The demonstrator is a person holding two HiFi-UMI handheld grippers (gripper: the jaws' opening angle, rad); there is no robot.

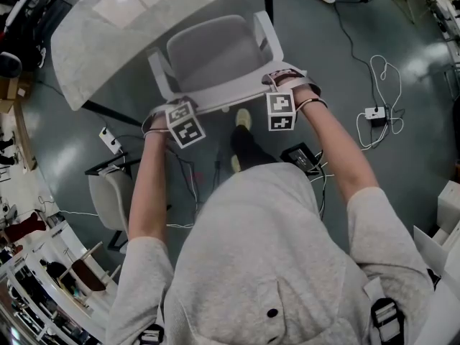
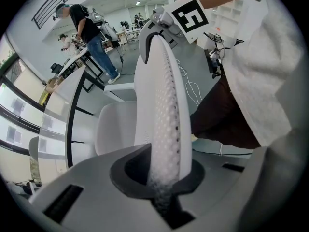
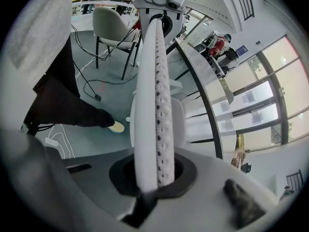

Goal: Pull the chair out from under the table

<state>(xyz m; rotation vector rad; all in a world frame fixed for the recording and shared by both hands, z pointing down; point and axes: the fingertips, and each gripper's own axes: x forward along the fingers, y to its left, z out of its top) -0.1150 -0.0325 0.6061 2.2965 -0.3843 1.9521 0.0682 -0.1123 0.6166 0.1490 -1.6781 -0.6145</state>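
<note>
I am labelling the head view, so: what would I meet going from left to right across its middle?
Small white power strip on the floor → left tool → pale yellow shoe → right tool → white plug box with looped cable. Both tools grip the white plastic chair backrest.

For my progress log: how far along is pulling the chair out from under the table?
Done: the left gripper and right gripper are each shut on the top of the chair backrest. In hand: the pull; most of the seat shows clear of the table. Left: the seat's front looks close to the table's rim, so draw back further.
</note>
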